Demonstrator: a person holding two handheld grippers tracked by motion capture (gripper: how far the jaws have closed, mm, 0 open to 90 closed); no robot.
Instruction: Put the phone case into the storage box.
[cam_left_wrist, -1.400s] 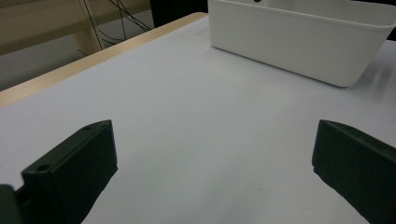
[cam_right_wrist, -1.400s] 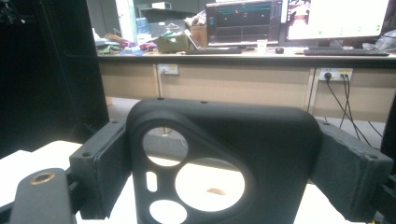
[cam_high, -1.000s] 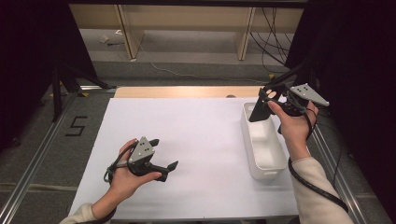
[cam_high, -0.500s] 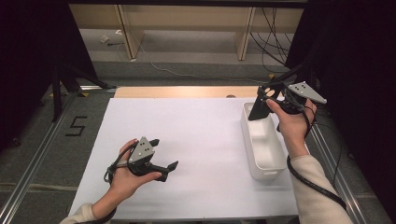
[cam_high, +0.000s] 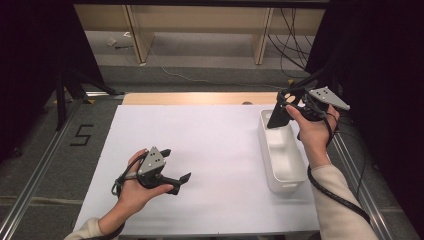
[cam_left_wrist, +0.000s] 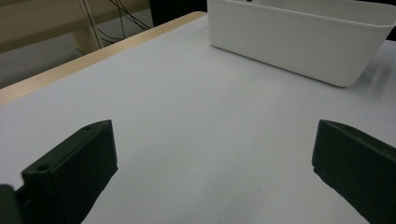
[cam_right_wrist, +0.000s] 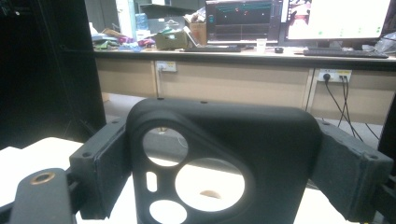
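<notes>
One black phone case (cam_right_wrist: 224, 158) (right gripper's (cam_high: 280, 116) jaws clamping it), one white bin (cam_high: 282, 162).

A: Lighting? 
B: High view: white table (cam_high: 215, 145) bright from overhead, surroundings nearly black; soft shadow beside the bin (cam_high: 281, 150).
A: Sharpness?
B: Gripper views soft. Phone case (cam_right_wrist: 224, 158) close up, slightly blurred; monitors (cam_right_wrist: 299, 18) behind glare, blown out.
</notes>
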